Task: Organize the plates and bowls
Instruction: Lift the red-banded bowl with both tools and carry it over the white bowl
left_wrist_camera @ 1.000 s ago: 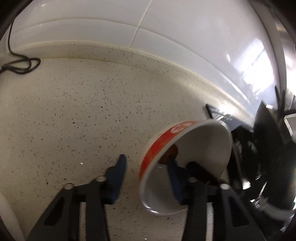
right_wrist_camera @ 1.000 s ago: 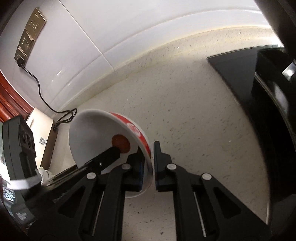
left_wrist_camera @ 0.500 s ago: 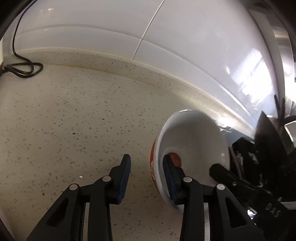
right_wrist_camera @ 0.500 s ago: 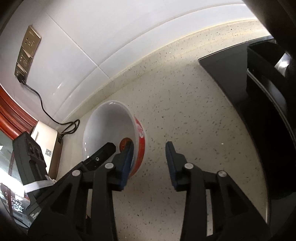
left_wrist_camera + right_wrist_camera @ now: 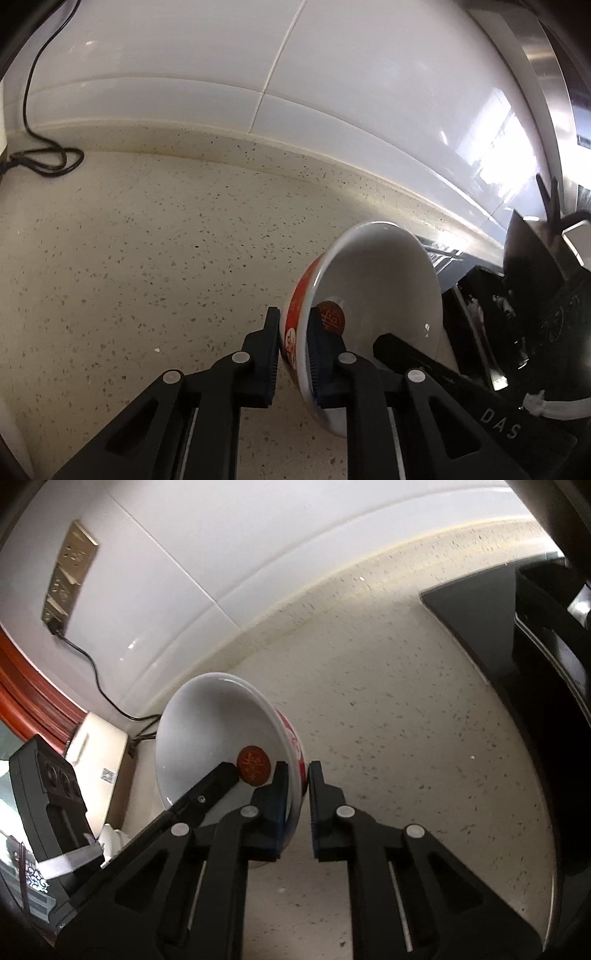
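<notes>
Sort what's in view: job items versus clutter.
Job: bowl, clamped at its rim by the left gripper and the right gripper.
Clutter: cable, wall socket, black tray, white box.

- One white ceramic bowl [image 5: 384, 295] with a red outer band and a red round mark inside.
- Two black two-finger grippers: left gripper [image 5: 293, 354], right gripper [image 5: 297, 805].
- One speckled beige stone tabletop [image 5: 147, 240].
- One black cable [image 5: 44, 162].
- One gold wall socket strip [image 5: 68, 578].
</notes>
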Available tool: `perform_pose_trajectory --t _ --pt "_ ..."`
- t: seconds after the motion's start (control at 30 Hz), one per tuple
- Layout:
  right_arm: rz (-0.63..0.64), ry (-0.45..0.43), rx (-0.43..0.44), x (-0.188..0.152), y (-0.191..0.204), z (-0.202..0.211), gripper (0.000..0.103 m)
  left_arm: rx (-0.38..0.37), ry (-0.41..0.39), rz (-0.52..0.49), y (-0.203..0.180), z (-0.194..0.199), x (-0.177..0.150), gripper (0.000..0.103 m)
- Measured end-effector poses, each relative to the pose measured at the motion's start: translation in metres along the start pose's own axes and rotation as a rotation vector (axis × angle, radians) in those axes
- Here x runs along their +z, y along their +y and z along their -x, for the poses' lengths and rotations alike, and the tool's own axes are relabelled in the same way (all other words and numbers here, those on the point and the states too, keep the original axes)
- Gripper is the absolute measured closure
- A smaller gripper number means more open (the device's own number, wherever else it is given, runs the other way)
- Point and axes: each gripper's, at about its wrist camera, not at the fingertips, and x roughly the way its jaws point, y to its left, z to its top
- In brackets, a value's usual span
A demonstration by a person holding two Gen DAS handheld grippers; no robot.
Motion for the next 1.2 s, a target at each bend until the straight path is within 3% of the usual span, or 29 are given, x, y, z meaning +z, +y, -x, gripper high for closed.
perform_pose_trajectory --t 0.53,1.2 --pt "0.040 0.023 0.105 -0.009 0.031 -0.010 0.089 0.124 -0.098 0.022 0.012 0.043 0.001 0.088" --pt "0.144 0.008 0.275 -0.026 0.068 0.002 0.089 0.242 -0.262 0.051 0.029 0.103 -0.024 0.088"
